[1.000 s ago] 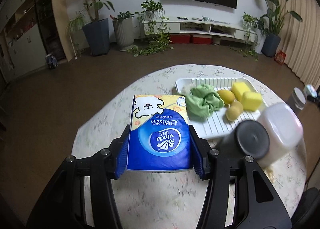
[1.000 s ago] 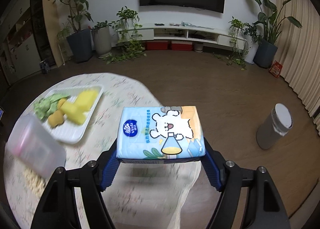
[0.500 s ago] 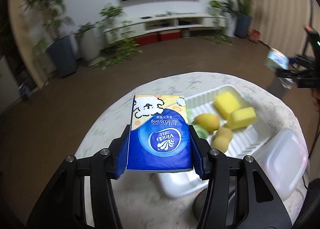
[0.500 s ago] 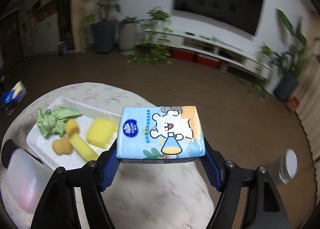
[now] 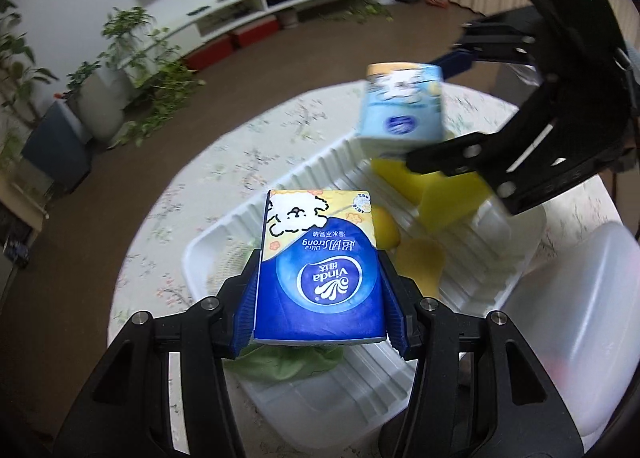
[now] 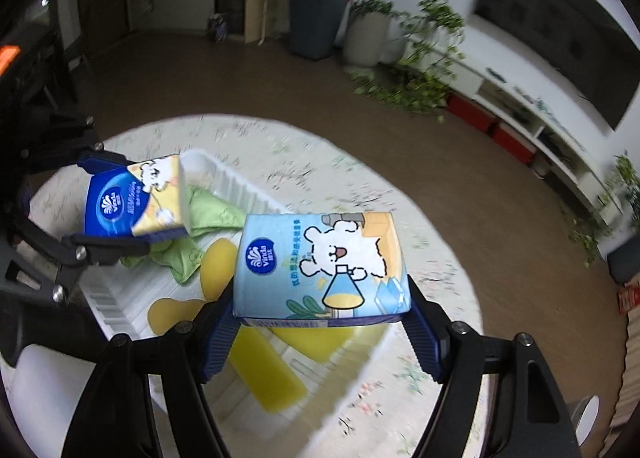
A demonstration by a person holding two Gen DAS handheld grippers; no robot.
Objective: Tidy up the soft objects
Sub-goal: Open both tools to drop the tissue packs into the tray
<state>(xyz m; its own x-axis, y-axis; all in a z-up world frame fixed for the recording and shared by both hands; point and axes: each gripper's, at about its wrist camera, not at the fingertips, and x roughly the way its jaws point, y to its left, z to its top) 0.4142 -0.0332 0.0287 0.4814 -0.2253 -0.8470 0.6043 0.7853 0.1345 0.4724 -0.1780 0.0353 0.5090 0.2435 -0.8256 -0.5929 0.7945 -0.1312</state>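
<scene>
Dark blue tissue pack [image 5: 318,278] sits clamped between the blue pads of the left gripper [image 5: 320,298] in the left wrist view, held above the white ridged tray [image 5: 280,197] on the floral-cloth round table [image 5: 224,161]. Green cloth [image 5: 288,362] shows under the pack, in the tray. Yellow sponge [image 5: 444,197] and two yellow rounded soft items [image 5: 420,258] lie in the tray too. Right gripper [image 5: 424,109] comes in from the upper right, gripping a light blue tissue pack [image 5: 400,105] over the tray's far side; blurred. Translucent container [image 5: 568,330] stands just beside the tray at right.

Right wrist view: right gripper [image 6: 320,322] pinches the light blue tissue pack [image 6: 320,266] over the tray [image 6: 240,185]. Yellow sponge [image 6: 264,370] lies below it. Left gripper [image 6: 120,213] at left holds the dark blue pack [image 6: 128,201] at the tray's end, over the green cloth [image 6: 200,225].
</scene>
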